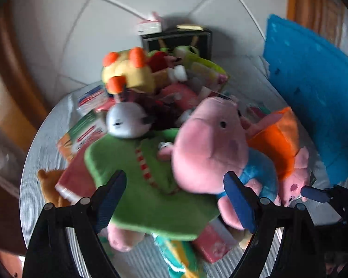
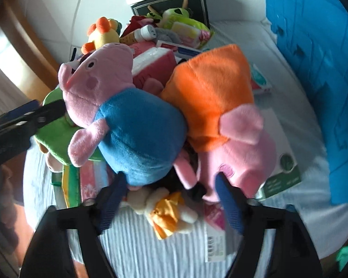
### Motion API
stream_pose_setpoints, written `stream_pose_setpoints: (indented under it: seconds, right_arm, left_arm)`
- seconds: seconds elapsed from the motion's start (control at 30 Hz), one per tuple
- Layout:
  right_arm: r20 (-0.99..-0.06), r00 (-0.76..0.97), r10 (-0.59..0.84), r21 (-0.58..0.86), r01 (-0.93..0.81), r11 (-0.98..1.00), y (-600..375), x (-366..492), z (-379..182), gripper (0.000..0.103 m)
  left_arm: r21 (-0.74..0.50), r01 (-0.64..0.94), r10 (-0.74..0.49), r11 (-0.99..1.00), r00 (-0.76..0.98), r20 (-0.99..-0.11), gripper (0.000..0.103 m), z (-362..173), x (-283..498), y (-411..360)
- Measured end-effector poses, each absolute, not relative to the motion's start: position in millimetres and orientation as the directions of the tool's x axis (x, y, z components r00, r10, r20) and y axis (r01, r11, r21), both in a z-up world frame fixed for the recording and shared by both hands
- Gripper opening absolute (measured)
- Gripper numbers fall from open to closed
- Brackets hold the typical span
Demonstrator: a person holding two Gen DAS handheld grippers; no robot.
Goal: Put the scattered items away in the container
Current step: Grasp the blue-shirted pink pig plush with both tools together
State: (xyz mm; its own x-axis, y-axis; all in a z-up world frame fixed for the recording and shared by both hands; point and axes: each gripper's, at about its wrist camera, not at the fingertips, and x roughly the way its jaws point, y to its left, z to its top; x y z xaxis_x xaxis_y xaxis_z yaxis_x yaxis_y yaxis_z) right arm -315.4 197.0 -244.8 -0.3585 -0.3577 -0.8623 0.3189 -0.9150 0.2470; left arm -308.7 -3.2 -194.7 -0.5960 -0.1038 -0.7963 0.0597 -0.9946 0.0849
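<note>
Both claws gape empty: right gripper [image 2: 171, 192] over the pile, left gripper [image 1: 174, 199] beside the blue-shirted pig plush [image 2: 136, 134] (pink snout), on the white ribbed cloth [image 2: 136, 236]; blue container [image 2: 313, 69] behind.

Soft, fuzzy plush pig in blue [image 2: 136, 139]; another in matt orange cloth [image 2: 211, 92]; ribbed white table cover [image 2: 150, 250]; glossy floor tiles [image 1: 81, 23] upper left.

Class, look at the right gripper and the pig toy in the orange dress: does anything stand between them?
Nothing visible does. The right gripper is open just below the pig in the orange dress, whose pink lower end reaches its right finger. The pig in the blue shirt lies beside it, to the left in the picture, not across the path.
</note>
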Motion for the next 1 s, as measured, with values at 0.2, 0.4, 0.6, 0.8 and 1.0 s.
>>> stream_pose_setpoints:
  seconds: [0.2, 0.4, 0.6, 0.8, 1.0]
  right_arm:
    - [-0.86, -0.363, -0.359, 0.259, 0.296, -0.92, 176, -315, -263, 0.085]
    - [-0.854, -0.365, -0.371, 0.288, 0.261, -0.921, 162, -326, -277, 0.072]
    - [-0.853, -0.439, -0.283, 0.186, 0.251, -0.95, 155, -341, -268, 0.05]
    - [-0.823, -0.559, -0.099, -0.012, 0.192, -0.981, 189, -369, -218, 0.007]
    - [-0.841, -0.499, -0.21, 0.114, 0.216, -0.97, 208, -363, -219, 0.07]
  left_arm:
    - [0.157, -0.054, -0.097, -0.986, -0.582, -0.807, 0.087, -218, -317, 2]
    - [0.176, -0.124, -0.073, -0.977, -0.58, -0.811, 0.087, -231, -312, -15]
    - [0.15, -0.2, -0.006, -0.968, -0.579, -0.815, 0.087, -235, -331, -9]
    - [0.092, -0.237, 0.062, -0.967, -0.573, -0.817, 0.087, -235, -348, 5]
    - [0.094, -0.271, 0.078, -0.958, -0.563, -0.823, 0.087, -236, -356, 25]
